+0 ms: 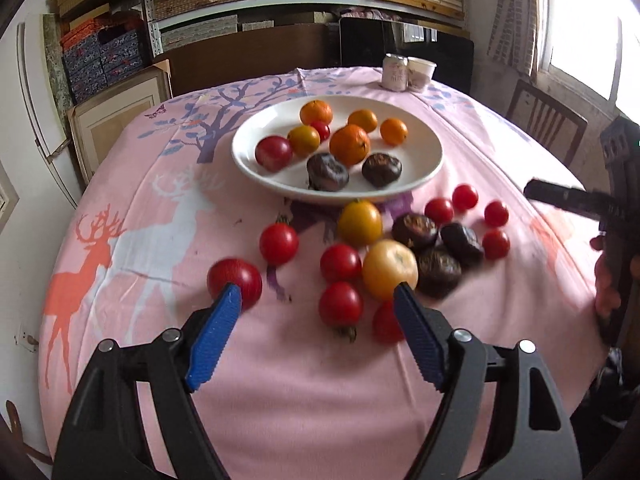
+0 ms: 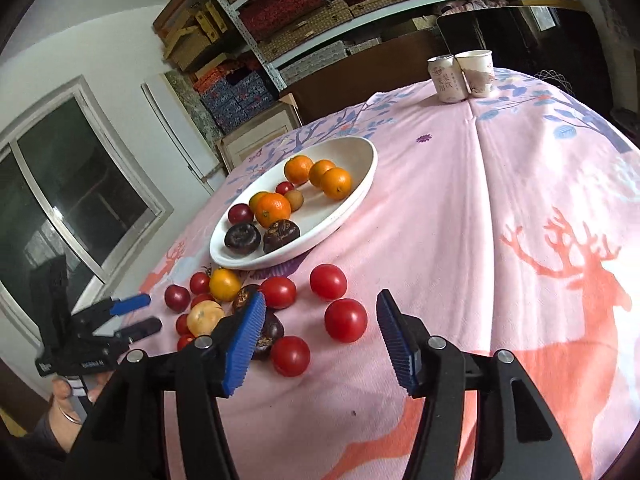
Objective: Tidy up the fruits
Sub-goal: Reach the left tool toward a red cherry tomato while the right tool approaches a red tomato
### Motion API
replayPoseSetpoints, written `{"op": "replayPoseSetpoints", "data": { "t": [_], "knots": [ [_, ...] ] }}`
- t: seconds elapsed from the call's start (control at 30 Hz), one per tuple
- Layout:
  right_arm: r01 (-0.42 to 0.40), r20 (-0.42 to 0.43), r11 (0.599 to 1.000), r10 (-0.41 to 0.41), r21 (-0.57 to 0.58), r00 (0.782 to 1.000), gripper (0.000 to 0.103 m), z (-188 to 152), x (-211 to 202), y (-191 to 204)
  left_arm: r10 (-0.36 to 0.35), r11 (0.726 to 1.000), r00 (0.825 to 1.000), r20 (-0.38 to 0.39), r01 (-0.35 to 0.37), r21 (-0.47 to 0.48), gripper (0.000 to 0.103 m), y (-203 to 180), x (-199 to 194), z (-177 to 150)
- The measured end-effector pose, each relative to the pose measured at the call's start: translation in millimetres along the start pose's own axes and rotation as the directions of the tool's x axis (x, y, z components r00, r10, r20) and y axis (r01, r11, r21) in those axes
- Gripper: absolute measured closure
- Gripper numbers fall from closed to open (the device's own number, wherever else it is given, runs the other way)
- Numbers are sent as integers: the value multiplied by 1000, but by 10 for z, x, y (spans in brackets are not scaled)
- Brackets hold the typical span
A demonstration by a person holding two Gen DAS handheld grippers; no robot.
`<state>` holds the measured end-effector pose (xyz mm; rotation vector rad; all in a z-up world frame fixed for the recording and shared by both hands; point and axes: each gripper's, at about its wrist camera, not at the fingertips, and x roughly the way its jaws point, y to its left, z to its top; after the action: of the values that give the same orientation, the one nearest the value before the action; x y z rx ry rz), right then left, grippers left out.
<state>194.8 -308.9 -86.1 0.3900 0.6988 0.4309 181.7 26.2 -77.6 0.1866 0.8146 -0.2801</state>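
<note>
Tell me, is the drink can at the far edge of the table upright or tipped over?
Upright. The can stands on its base on the pink cloth, top rim up, beside the paper cup.

bare pink tablecloth (image 2: 460, 216) wide open right of the white plate (image 2: 360, 200), loose tomatoes (image 1: 340, 262) crowding its near rim, can (image 2: 444, 78) and cup (image 2: 478, 72) way back

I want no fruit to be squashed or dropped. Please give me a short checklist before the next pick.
1. Left gripper open, nothing held: ok.
2. Right gripper open, nothing held: ok.
3. White plate has free room: ok.
4. Red tomatoes on the pink cloth ahead of the left gripper: ok.
5. Dark fruits well apart from neighbours: not ok, they touch.
6. Fruit softness: cannot tell.
</note>
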Motion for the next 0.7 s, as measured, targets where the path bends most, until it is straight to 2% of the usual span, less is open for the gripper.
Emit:
{"op": "replayPoseSetpoints", "data": {
  "t": [0.03,0.1,0.13,0.2,0.33,0.4,0.5,0.7],
  "knots": [
    [0,13,1000,0,5,1000,39,-16,-29,-21,23,1000,1000,-10,-23,19,27,-22,1,-78],
    [4,10,1000,-5,18,1000,39,-17,-23,-56,72,997,997,-24,-70,45,29,-40,42,-175],
    [9,12,1000,-10,12,1000,39,-19,-24,-41,71,997,997,-38,-69,39,38,-26,72,-200],
    [18,10,1000,-18,-21,1000,39,-36,-12,15,45,999,997,-68,-45,7,48,33,136,-201],
    [25,9,998,-25,-58,1000,39,-73,-17,85,2,1000,996,-85,-3,-14,54,32,276,-150],
    [22,10,999,-21,-37,1000,39,-65,-26,39,-15,1000,995,-94,16,12,59,-45,332,-125],
    [13,11,1000,-13,-21,1000,39,-61,-33,-1,-7,999,998,-64,11,50,60,-154,336,-69],
    [14,6,999,-14,-45,1000,39,-71,-38,22,-48,999,998,-50,49,18,60,-133,394,20]
  ]
}}
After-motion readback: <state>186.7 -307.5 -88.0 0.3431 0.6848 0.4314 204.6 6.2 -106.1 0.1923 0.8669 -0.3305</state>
